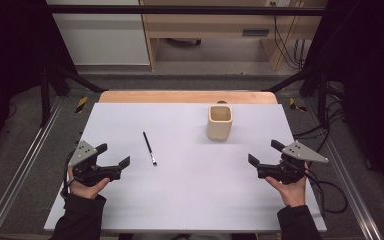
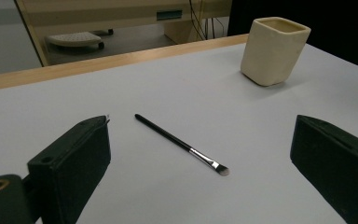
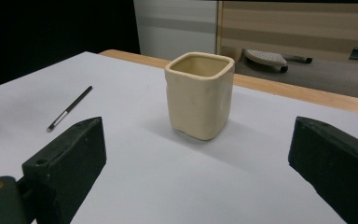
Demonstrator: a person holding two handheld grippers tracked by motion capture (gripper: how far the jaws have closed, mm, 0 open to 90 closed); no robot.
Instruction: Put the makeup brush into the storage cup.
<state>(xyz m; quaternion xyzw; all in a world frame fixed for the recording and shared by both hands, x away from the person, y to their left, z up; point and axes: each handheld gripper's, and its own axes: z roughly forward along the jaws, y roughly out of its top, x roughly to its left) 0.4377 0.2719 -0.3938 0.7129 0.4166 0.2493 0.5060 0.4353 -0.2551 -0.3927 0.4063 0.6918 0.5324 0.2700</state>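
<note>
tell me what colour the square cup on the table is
The square cup is a plain cream, with no pattern; the right gripper view shows it best.

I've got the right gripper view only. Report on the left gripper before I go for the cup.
Observer: The left gripper is open, with nothing between its jaws.
Operator: Give me its place.
Observer: It is at the table's left side, left of the brush and apart from it.
Operator: Say what it faces.
Observer: In the left gripper view the brush lies ahead between the jaws, bristles nearest, with the cup farther off to the right.
</note>
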